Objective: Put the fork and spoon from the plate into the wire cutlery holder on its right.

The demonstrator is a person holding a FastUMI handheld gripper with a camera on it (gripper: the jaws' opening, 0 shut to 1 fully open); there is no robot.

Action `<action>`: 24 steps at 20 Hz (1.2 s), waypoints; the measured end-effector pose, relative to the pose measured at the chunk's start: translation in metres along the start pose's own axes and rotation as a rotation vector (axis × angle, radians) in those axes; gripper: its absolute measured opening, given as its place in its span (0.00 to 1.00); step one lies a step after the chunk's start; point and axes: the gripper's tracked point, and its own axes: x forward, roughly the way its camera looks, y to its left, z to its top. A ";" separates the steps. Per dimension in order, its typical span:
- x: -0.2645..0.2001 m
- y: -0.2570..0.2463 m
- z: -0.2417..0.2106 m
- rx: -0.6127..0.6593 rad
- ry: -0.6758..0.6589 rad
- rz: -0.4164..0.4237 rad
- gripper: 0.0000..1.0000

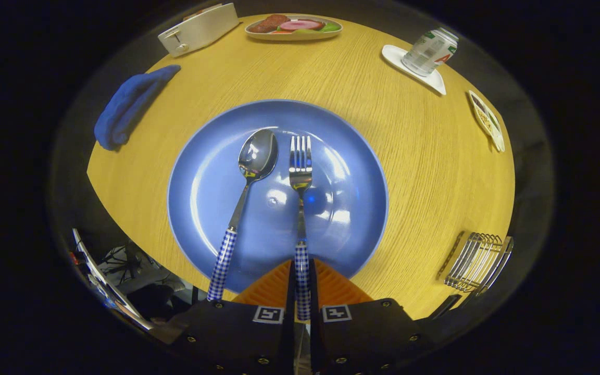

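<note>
A blue plate (352, 156) lies on the wooden table just ahead of my fingers. On it lie a spoon (250, 177) and a fork (300, 172), both with blue-and-white checked handles pointing back at me. The spoon rests to the left of the fork. My gripper (302, 284) is shut on the fork's checked handle, with both fingers pressing its sides. The fork's tines still lie over the plate's middle. The wire cutlery holder (477, 260) stands on the table to the right of the plate, near the table's edge.
A folded blue cloth (130, 104) lies left of the plate. Beyond the plate stand a white toaster (198, 28), a dish of play food (294, 26), a tipped can on a white coaster (429, 51) and a small tray (486, 120) at the right edge.
</note>
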 end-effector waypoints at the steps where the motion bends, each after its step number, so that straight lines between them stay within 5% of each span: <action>1: -0.008 -0.001 0.006 0.004 0.003 0.021 0.13; 2: -0.004 -0.001 0.002 -0.012 0.026 0.032 0.01; 9: -0.060 -0.024 -0.005 -0.155 0.096 0.102 0.01; 15: -0.137 -0.090 -0.052 -0.240 0.155 0.048 0.01; 24: -0.182 -0.179 -0.121 -0.123 0.228 -0.014 0.01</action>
